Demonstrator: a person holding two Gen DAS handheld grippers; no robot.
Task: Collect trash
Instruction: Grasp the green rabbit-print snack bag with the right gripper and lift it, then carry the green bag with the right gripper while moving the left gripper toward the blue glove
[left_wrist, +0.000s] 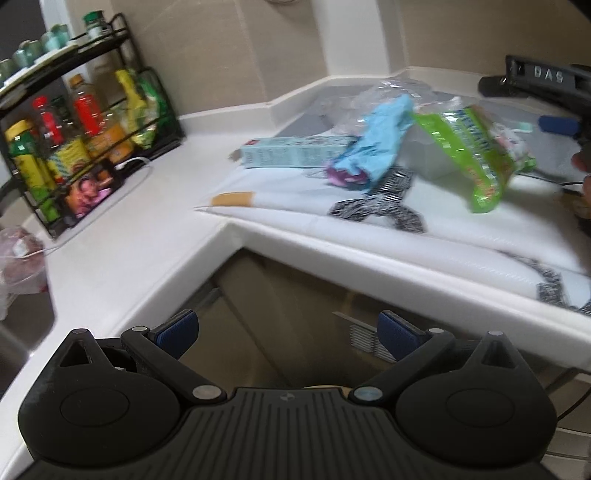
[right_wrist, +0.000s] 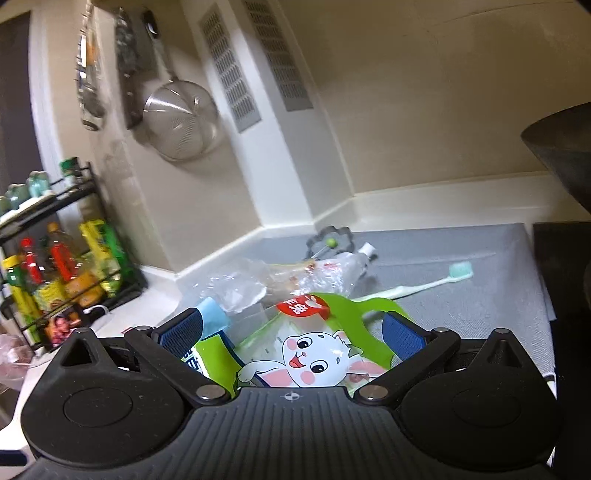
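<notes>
R wrist view alone shows toothbrush (right_wrist: 424, 282) on far grey mat (right_wrist: 461, 251). R gripper (right_wrist: 291, 334) jaws wide, green bag (right_wrist: 314, 350) between, grip unclear. L gripper (left_wrist: 286, 330) wide, empty, off counter edge (left_wrist: 332, 254); left counter open.

Even, soft indoor light, fairly bright; no hard shadows on the white bench (left_wrist: 155, 236); motion blur smears the green snack bag (left_wrist: 476, 147) and bottle rack (left_wrist: 74, 147); strong fisheye bending at edges; dark vignette in upper corners; strainer (right_wrist: 181, 122) on the wall soft, mild sheen.
</notes>
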